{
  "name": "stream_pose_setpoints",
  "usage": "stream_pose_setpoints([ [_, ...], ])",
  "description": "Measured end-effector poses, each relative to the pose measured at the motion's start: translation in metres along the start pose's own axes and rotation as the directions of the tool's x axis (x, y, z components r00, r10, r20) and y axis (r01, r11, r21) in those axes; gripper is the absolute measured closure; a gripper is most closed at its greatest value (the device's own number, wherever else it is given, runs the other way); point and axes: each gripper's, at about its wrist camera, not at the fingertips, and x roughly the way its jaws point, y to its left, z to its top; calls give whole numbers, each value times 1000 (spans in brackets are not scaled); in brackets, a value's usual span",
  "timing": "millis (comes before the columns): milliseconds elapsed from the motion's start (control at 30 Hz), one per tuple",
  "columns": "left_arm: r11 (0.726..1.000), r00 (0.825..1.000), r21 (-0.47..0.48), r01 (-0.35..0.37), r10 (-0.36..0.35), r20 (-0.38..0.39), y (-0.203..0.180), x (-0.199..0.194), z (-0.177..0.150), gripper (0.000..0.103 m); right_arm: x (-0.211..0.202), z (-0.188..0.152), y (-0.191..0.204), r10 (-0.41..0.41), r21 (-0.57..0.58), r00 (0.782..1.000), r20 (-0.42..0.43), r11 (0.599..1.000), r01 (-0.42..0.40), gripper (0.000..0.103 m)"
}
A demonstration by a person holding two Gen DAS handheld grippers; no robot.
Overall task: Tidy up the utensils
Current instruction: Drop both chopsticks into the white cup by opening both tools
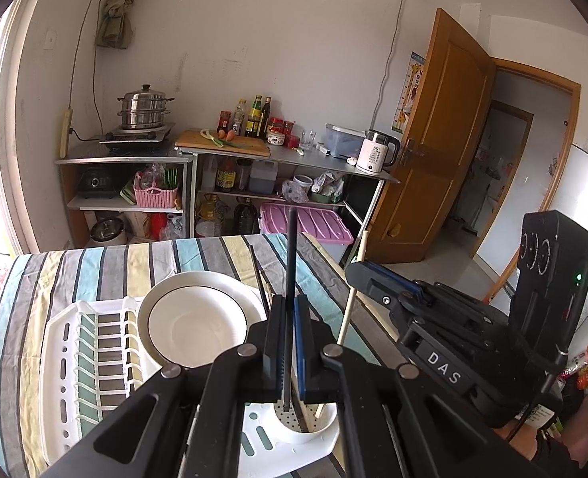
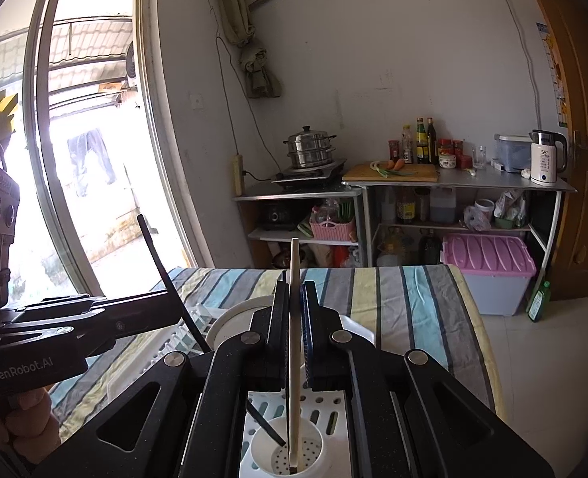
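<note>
Left gripper (image 1: 289,342) clamps a black chopstick (image 1: 291,255), right gripper (image 2: 294,330) a pale chopstick (image 2: 294,310) — tips inside the utensil cup (image 2: 294,454) at the drying rack's (image 1: 63,358) near corner. Next, likely, both let go.

Plate (image 1: 198,318) in rack (image 1: 67,358), cup (image 2: 286,454) right

Cloth (image 1: 106,267): stripes of grey, pale blue, pale yellow and white. Rack (image 1: 61,362): white. Plate (image 1: 198,318): white with a thin black rim line. Left chopstick (image 1: 291,263): black. Right chopstick (image 2: 294,298): cream. Bin lid (image 2: 489,255): pink. Door (image 1: 437,139): orange-brown.
</note>
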Motion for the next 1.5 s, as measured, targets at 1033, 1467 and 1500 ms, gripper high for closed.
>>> stream_pose_setpoints([
  [1033,995,995,43,-91,93,-40,11,-3,-40,98,-11,-36,-9,-6,10,997,-78,1000,7,85],
  [1467,983,987,94,-159,160,-7,-1,-98,-142,98,-113,-86,22,10,8,1000,-28,1000,-9,85],
  [1500,981,986,97,-168,169,-9,-3,-104,-151,98,-119,-91,24,15,8,1000,-27,1000,-15,85],
])
